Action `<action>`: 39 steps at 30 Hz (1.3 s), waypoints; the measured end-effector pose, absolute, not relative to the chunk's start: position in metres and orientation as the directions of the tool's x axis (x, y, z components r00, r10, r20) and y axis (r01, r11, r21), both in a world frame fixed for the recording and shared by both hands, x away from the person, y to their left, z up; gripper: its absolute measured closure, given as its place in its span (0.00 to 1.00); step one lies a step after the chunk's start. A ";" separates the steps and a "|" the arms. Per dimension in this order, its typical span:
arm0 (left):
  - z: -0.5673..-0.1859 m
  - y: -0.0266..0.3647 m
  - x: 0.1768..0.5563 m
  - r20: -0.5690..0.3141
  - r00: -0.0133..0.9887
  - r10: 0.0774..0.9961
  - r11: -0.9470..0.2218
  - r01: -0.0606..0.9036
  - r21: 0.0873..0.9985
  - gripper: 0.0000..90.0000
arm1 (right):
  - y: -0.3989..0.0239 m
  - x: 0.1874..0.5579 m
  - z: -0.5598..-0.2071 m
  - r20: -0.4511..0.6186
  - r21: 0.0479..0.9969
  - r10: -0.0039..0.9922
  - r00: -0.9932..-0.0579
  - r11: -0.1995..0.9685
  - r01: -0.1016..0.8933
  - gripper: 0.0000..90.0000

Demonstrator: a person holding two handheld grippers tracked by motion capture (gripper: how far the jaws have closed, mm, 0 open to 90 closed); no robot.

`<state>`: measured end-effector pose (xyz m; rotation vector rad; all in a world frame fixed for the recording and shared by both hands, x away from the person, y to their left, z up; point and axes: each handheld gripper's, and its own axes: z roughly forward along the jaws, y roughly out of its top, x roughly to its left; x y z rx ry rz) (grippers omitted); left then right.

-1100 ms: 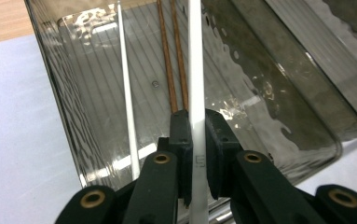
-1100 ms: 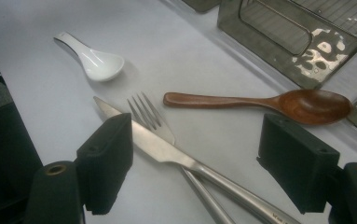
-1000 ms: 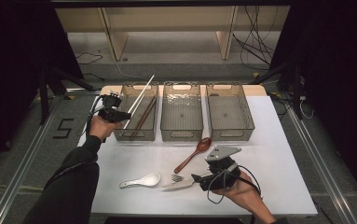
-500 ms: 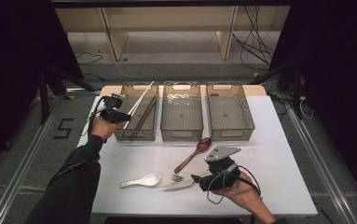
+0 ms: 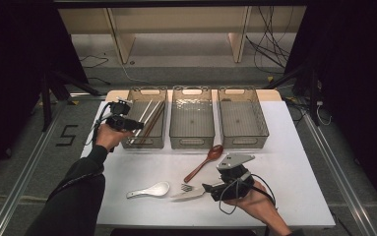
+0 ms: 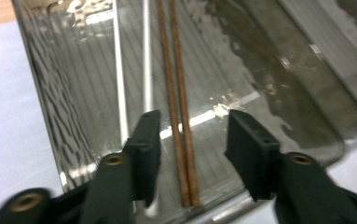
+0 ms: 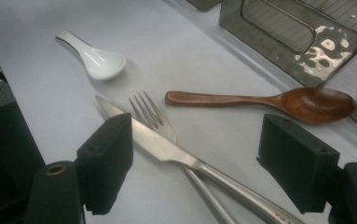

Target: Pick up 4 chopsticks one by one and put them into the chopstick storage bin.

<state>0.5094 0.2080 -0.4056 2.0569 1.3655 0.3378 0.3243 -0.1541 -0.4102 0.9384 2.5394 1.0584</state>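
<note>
Left gripper view: my left gripper [image 6: 192, 140] hangs over the left bin [image 6: 297, 121]; its jaws have just been opening and stand apart with nothing pressed between the pads.
Chopsticks: I see the brown chopsticks [image 6: 178, 121] lying flat on the bin floor, running from 12 to 6 o'clock between my jaws; the pale chopsticks [image 6: 146, 70] lie just beside them at 9 o'clock.
High view: I hold the left gripper [image 5: 133, 124] at the bin's 9 o'clock edge, over the left bin [image 5: 145, 143].
Neighbours: the middle bin [image 5: 192, 142] and right bin [image 5: 243, 141] sit in a row at 3 o'clock of it.
Right gripper: my right gripper [image 7: 195, 158] rests wide open and grips nothing, over the knife [image 7: 167, 149] and fork [image 7: 150, 114], which cross between its jaws.
Spoons: from the fork, the wooden spoon [image 7: 260, 102] lies at 2 o'clock and the white spoon [image 7: 97, 58] at 10 o'clock, both on the white table [image 7: 36, 88].
</note>
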 end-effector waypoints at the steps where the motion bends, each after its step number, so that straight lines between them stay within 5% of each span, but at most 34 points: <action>1: -0.403 0.209 0.507 -0.135 0.437 0.889 -0.262 0.729 0.632 0.52 | -0.154 0.324 -0.410 0.030 0.702 0.643 -0.765 0.532 0.473 0.30; 19: -0.374 0.208 0.435 -0.128 0.625 0.770 -0.382 0.612 0.693 0.34 | -0.161 0.330 -0.413 0.031 0.695 0.661 -0.750 0.525 0.491 0.30; 39: -0.399 0.193 0.393 -0.097 0.720 0.687 -0.516 0.578 0.632 0.26 | -0.159 0.333 -0.418 0.031 0.689 0.653 -0.757 0.535 0.490 0.30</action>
